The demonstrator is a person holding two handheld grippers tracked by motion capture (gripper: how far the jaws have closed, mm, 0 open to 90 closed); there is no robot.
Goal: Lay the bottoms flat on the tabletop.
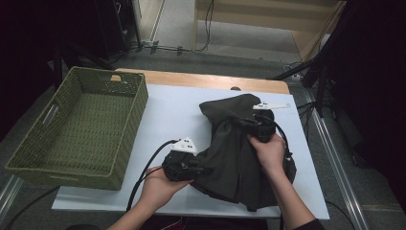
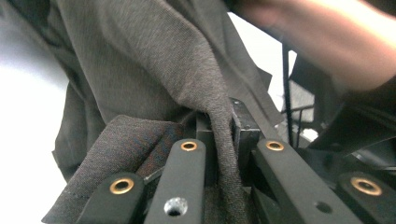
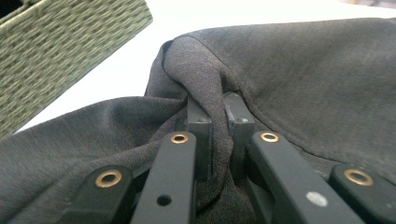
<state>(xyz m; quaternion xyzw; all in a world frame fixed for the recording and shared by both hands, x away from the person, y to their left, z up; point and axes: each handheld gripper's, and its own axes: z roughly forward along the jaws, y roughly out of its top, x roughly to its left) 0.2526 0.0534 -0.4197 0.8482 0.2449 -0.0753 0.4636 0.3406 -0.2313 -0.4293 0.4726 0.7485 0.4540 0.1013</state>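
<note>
Both grippers pinch folds of the dark garment (image 1: 239, 153) on the white table (image 1: 172, 115): left gripper (image 2: 223, 135), right gripper (image 3: 219, 116).

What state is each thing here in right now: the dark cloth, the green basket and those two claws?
Dark garment: crumpled on the white table, pinched at two places.
Left claw: shut on a fold of the garment.
Right claw: shut on another fold.
Green woven basket: upright, empty, at the table's left, apart from the garment.
</note>
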